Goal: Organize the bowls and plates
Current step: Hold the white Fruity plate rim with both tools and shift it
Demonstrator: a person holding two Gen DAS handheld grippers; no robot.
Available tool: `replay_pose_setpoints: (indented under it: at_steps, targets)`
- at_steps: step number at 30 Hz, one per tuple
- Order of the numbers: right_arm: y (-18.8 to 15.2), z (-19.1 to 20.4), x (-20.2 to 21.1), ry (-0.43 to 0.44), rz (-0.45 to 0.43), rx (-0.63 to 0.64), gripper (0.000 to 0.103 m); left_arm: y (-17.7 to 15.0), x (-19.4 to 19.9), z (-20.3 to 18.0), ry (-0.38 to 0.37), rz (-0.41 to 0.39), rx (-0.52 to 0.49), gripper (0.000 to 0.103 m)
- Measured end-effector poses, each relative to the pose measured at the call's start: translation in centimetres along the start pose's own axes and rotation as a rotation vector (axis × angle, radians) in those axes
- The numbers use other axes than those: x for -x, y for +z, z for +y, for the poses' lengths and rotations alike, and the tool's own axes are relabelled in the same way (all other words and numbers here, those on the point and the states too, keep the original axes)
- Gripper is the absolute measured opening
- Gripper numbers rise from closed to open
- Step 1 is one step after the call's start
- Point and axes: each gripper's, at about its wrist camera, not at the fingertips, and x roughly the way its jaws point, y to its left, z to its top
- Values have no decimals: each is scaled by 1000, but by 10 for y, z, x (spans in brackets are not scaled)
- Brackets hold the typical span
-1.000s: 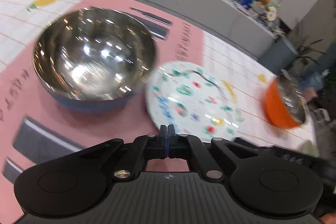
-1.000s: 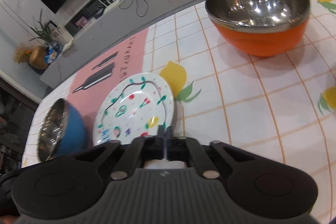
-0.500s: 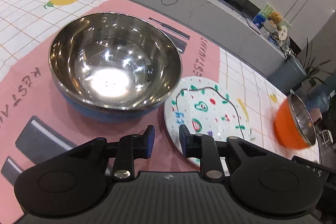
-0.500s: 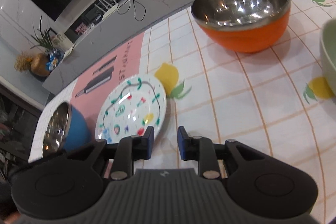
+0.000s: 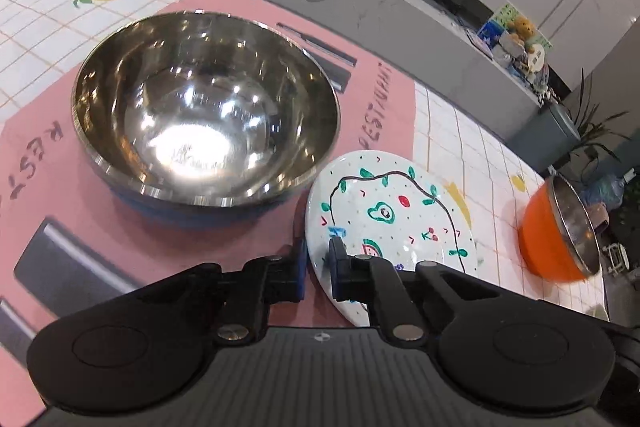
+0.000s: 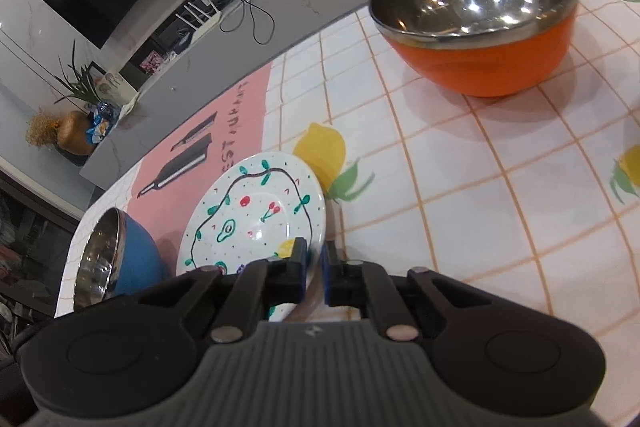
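Note:
A white plate (image 5: 396,215) painted with fruit lies half on the pink mat, between a blue steel-lined bowl (image 5: 204,131) and an orange steel-lined bowl (image 5: 548,243). My left gripper (image 5: 318,273) is closing its jaws on the plate's left rim, one pad above it and one below. In the right wrist view the same plate (image 6: 252,215) sits just ahead. My right gripper (image 6: 315,265) is closing on its right rim. The orange bowl (image 6: 480,55) stands far right, the blue bowl (image 6: 132,259) at the left table edge.
A checked tablecloth (image 6: 460,179) with lemon prints covers the table, with a pink printed mat (image 5: 100,235) on its left half. A grey counter (image 5: 400,11) with cables runs behind the table. A potted plant (image 6: 80,87) stands beyond the far edge.
Both grippers were shut on nothing, then opened, and now close on opposite rims of the plate. Both views have crept closer to the plate.

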Motion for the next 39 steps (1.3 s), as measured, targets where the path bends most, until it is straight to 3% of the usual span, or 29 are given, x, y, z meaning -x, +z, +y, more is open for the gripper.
replay_pose_setpoints:
  at_steps: [7, 12, 13, 14, 17, 22, 25, 30, 39]
  targets:
    - [-25, -16, 34, -5, 27, -30, 4, -27, 23, -4, -11, 41, -66, 12]
    - [-35, -19, 46, -5, 2, -4, 12, -28, 25, 2, -24, -5, -78, 31]
    - [-34, -20, 48, -6, -10, 3, 18, -26, 24, 5, -27, -21, -65, 33]
    - [-33, -21, 50, -6, -22, 2, 23, -23, 22, 8, -29, -22, -53, 33]
    - [-25, -27, 49, 3, -40, -38, 23, -15, 14, 13, -51, -15, -30, 33]
    - [-18, -38, 39, 14, -42, -85, 23, -10, 7, 8, -80, -24, -78, 33]
    - [-16, -37, 33, 41, -46, -87, 23, -10, 2, 5, -80, -27, -91, 26]
    - [-17, -31, 23, 53, -30, -72, 6, -12, -1, 0, -93, -20, -130, 19]
    - [-18, -31, 25, 53, -40, -67, 6, -13, 2, 2, -101, -29, -122, 15]
